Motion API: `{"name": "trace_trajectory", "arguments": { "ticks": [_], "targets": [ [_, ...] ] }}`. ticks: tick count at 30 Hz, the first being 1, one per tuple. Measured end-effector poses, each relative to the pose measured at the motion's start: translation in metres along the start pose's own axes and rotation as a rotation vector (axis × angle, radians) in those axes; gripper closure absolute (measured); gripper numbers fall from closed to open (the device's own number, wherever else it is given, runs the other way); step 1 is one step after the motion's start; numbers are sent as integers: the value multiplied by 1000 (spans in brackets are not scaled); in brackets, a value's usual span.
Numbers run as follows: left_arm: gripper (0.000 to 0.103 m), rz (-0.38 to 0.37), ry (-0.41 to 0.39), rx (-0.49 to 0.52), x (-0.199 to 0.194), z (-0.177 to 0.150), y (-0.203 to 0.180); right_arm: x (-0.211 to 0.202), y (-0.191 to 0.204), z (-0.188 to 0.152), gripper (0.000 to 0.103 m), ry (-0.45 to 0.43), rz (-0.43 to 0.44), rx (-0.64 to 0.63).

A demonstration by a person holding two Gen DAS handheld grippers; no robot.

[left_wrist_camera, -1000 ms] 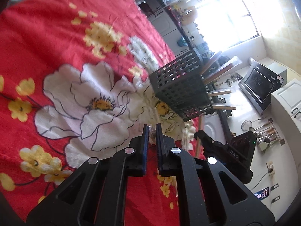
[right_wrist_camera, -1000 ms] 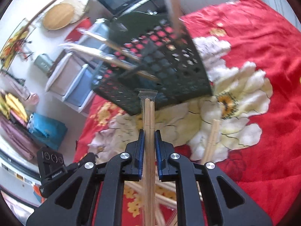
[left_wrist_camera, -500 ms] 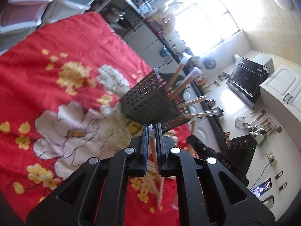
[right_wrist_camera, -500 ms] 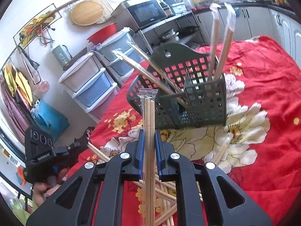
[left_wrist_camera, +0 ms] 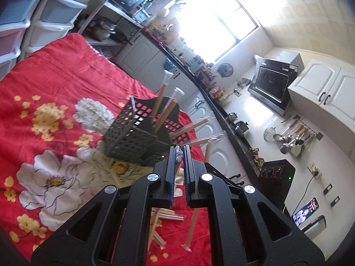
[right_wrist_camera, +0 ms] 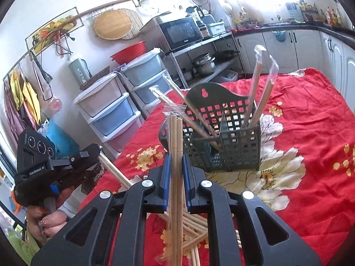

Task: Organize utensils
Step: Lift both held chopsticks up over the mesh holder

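Observation:
A dark green slotted basket point(left_wrist_camera: 135, 133) point(right_wrist_camera: 228, 153) stands on the red floral cloth point(right_wrist_camera: 310, 115) and holds several wrapped chopstick pairs leaning outward. In the right wrist view my right gripper point(right_wrist_camera: 176, 155) is shut on a wrapped pair of wooden chopsticks point(right_wrist_camera: 176, 130), which points up just left of the basket. Raised over the near side of the basket, my left gripper point(left_wrist_camera: 178, 150) is shut on another wrapped pair point(left_wrist_camera: 176, 168) that hangs down behind its fingers. Loose chopsticks point(right_wrist_camera: 195, 228) point(left_wrist_camera: 170, 216) lie in a heap on the cloth below both grippers.
A hand point(right_wrist_camera: 53, 219) carries the left gripper's body point(right_wrist_camera: 35, 155) at the cloth's left edge. Plastic drawer units point(right_wrist_camera: 115, 115) and a shelf with a microwave point(right_wrist_camera: 182, 33) stand beyond the table. A kitchen counter point(left_wrist_camera: 221, 115) runs along the far side.
Both grippers have risen off the cloth with their chopsticks and rolled. The basket now sits lower and farther off in both views, and the room behind has come into sight.

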State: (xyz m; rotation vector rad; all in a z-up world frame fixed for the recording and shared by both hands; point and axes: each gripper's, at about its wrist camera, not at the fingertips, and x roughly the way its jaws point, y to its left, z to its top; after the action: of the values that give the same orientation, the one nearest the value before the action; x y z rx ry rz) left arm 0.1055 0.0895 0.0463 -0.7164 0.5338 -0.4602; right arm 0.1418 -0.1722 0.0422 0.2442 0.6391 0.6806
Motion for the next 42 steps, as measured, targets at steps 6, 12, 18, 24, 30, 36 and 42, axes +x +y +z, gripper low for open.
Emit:
{"name": "trace_trajectory", "arguments": {
  "ticks": [6,12,18,24,30,36,42],
  "targets": [
    [99,-27,-2,40,8,6,-18,-8,1,9,92,-33,-6,-9],
    [99,-57,-17,69,12,16,-32,-15,0,19,92,-66,-16,-20],
    [99,-80,-37,94,12,27,-45,-23,2,30,92,-99,-25,-35],
    [99,-101,-65,118,13,41,-58,-32,1,42,92,-146,-39,-43],
    [99,-109,-109,149,9,56,-70,-40,2,55,92,-206,-51,-68],
    [99,-92,-162,183,-4,76,-77,-44,4,67,92,-269,-64,-99],
    [99,-60,-216,191,-17,98,-74,-44,4,83,92,-324,-75,-117]
  ]
}}
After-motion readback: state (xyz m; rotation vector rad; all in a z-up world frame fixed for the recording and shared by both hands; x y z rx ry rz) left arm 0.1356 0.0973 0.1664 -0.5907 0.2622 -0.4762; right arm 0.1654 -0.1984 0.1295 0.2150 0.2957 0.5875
